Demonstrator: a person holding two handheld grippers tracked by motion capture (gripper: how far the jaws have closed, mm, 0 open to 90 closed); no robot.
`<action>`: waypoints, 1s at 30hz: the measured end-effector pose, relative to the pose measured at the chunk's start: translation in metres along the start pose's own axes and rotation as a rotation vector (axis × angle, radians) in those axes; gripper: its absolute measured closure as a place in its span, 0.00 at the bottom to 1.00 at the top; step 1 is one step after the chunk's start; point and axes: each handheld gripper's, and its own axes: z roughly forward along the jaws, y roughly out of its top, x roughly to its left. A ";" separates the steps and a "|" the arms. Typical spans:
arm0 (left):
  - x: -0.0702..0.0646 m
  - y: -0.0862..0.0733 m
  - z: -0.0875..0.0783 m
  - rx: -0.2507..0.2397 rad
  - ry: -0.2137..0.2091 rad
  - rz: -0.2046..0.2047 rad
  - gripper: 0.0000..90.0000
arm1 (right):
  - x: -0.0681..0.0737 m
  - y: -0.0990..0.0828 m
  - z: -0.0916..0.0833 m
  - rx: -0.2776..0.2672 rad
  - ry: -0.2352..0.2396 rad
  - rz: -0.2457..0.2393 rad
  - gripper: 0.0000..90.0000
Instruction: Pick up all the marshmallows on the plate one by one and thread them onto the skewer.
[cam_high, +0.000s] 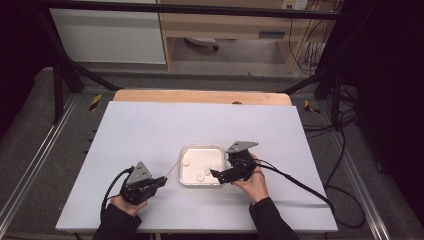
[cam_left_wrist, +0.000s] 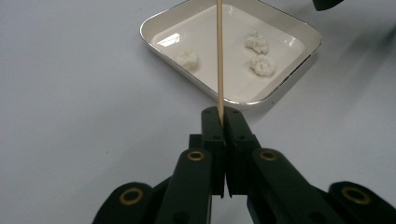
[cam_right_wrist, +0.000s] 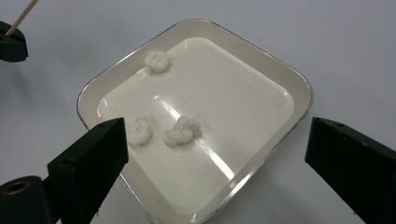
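The left gripper (cam_left_wrist: 223, 122) clenches a thin wooden skewer (cam_left_wrist: 219, 56) aimed over the white tray (cam_right_wrist: 299, 93), ready to spear, while the right gripper (cam_right_wrist: 215, 154) hangs with jaws wide apart over the puffy white pieces (cam_right_wrist: 181, 130) lying inside it, apparently to pick one up

1. The wooden skewer (cam_left_wrist: 219, 56) runs off the top edge of the left gripper view, its tip unseen; its near end is buried between the clamped jaws.
2. The white tray (cam_right_wrist: 299, 93) loses its near corner at the bottom edge of the right gripper view.
3. From above, the pale lumps (cam_high: 202, 175) are too small to identify.
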 end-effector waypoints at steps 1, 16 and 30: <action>0.000 0.000 0.000 -0.001 -0.002 0.002 0.98 | 0.001 0.001 0.003 0.006 0.004 -0.004 0.10; -0.001 -0.001 0.002 0.005 -0.013 0.003 0.98 | 0.010 0.000 0.036 0.042 0.039 -0.053 0.45; -0.003 -0.001 0.004 0.009 -0.020 0.006 0.98 | 0.012 -0.006 0.044 0.052 0.049 -0.100 0.63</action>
